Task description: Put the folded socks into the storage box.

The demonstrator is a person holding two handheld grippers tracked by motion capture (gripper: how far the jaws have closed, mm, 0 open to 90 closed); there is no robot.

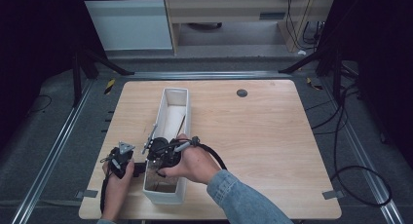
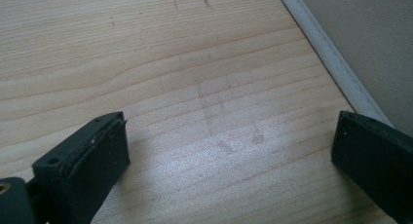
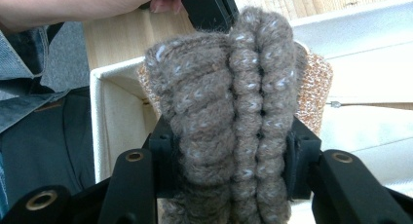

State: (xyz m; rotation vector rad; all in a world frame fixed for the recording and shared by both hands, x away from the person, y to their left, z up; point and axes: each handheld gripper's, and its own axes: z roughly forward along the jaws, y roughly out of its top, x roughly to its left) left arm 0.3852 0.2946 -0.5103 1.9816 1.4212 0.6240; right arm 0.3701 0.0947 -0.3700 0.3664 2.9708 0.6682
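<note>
Wool fills my right tongs (image 3: 229,170): both jaws are pressed against the sides of a thick grey-brown knitted bundle (image 3: 229,112), ribbed and flecked with white, and behind it I see an orange-speckled knit piece (image 3: 316,87) peeking out at its edges. From above, my right hand (image 1: 192,163) holds those tongs (image 1: 163,153) over the near end of a long, narrow white bin (image 1: 171,195) that stands lengthwise on the tabletop (image 1: 253,136). Down in the bin's near end I make out something brownish; I cannot tell what it is. My left tongs (image 2: 229,160) stand wide apart with bare wood between them, and the bin's white wall (image 2: 336,68) runs past just beside one jaw. In the high view my left hand (image 1: 117,182) keeps those tongs (image 1: 122,158) low over the tabletop, just left of the bin. Farther along, the bin's middle holds a pale, flat thing leaning against the wall, and the far end looks white inside.
</note>
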